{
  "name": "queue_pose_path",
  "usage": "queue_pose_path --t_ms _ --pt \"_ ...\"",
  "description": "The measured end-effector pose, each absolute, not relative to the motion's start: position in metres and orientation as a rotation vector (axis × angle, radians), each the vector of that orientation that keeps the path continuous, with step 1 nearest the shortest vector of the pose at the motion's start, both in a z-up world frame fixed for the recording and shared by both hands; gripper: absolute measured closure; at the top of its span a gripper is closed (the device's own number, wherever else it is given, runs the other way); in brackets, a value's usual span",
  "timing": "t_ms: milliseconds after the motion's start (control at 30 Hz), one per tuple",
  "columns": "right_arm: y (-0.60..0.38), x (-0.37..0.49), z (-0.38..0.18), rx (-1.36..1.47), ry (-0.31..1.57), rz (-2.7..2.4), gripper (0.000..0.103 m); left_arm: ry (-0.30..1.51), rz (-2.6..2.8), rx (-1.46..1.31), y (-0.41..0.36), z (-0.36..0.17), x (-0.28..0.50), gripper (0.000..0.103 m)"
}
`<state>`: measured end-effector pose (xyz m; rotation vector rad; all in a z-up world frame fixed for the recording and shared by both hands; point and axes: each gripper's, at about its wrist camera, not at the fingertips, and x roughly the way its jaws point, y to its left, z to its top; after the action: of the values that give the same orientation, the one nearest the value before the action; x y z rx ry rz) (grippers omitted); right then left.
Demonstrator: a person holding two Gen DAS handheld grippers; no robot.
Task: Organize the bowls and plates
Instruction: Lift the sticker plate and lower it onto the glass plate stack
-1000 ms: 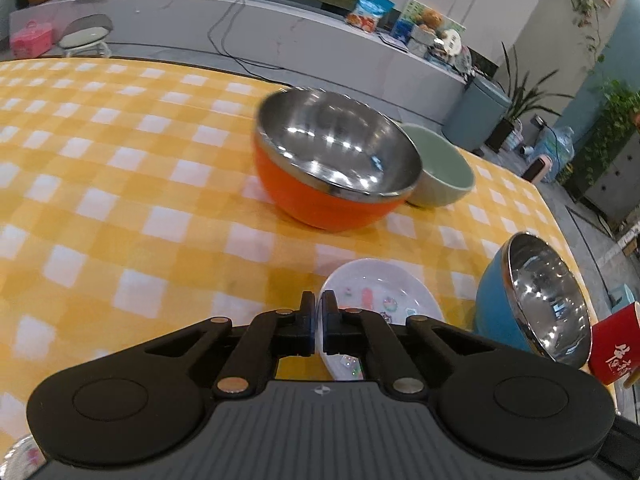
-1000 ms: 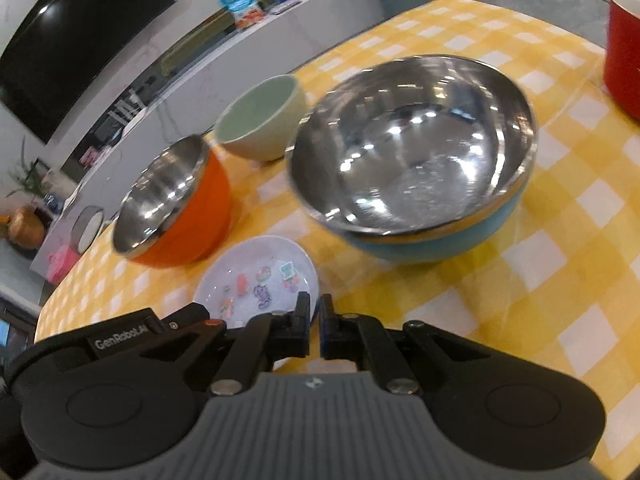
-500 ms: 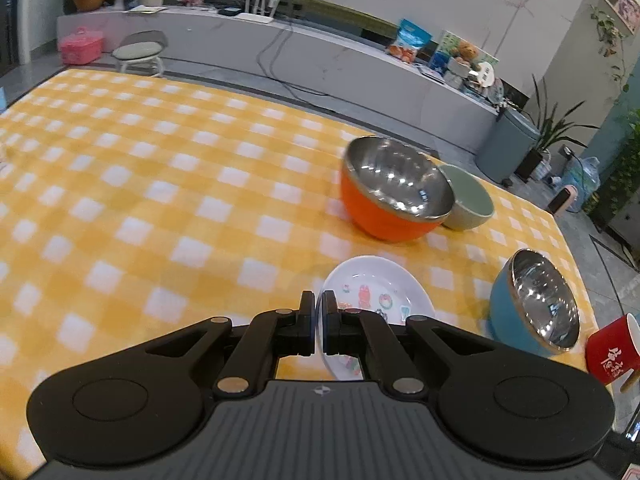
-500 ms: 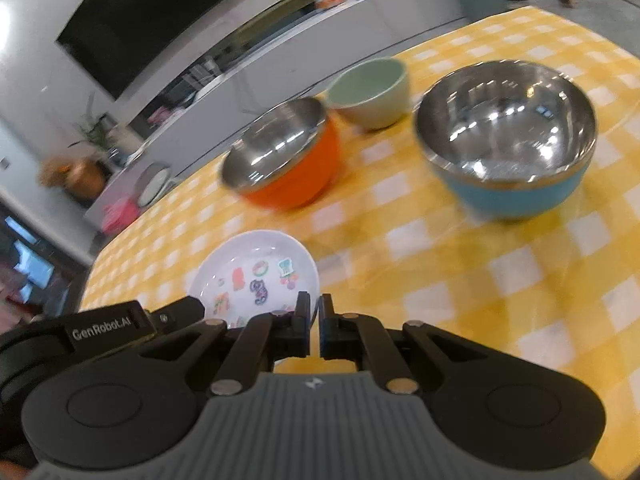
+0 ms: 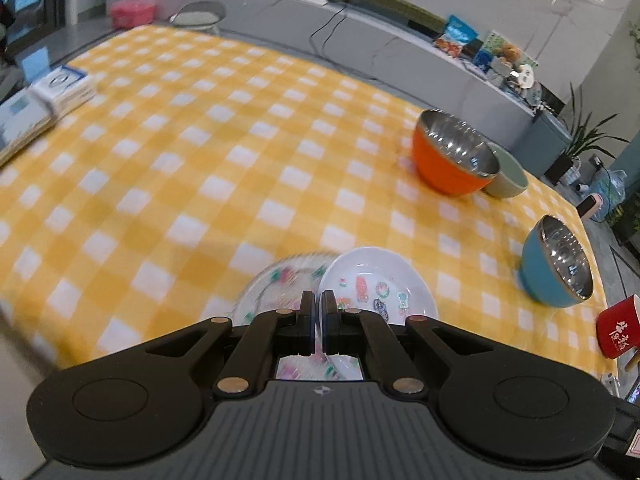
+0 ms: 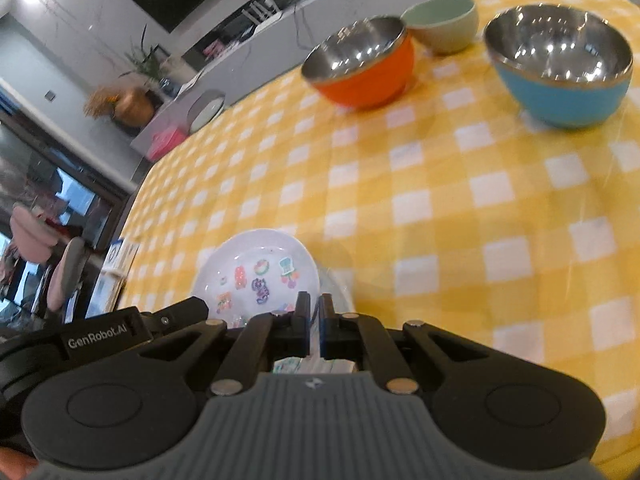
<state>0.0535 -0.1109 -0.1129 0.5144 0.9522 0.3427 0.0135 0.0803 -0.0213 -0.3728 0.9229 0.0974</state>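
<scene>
While both grippers carry plates low over the yellow checked tablecloth [image 5: 208,152], the biggest hazards are the biggest vessels. The orange bowl [image 5: 454,162] sits far ahead with the green bowl [image 5: 508,180] touching or just behind it, and the blue bowl [image 5: 556,266] stands apart near the right edge, by a red mug [image 5: 618,332]; a wide swing to that side could knock either off the table.

Next in size are the plates. The white plate [image 5: 376,288] is pinched at its rim by the left gripper [image 5: 318,324], whose fingers are nearly closed on it. Beside it a clear plate [image 5: 276,284], blurred and overlapping the white one, appears to be pinched by the right gripper [image 6: 315,322], equally narrow. I judge these edge grips shallow: a tilt could let either plate slide out, and bringing the two together off-centre could chip a rim or leave the stack lopsided.
</scene>
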Motion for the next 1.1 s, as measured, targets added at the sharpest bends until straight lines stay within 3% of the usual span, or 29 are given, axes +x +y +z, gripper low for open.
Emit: queue_pose_path --t_ms 400,1100 --pt "-0.108 0.029 -0.131 0.561 1.05 0.362 0.102 0.978 0.094 -0.39 0.088 -0.039 -0.012 0.101" --pt "-0.104 0.031 -0.13 0.502 1.036 0.376 0.101 1.03 0.093 -0.408 0.095 -0.056 -0.013 0.1"
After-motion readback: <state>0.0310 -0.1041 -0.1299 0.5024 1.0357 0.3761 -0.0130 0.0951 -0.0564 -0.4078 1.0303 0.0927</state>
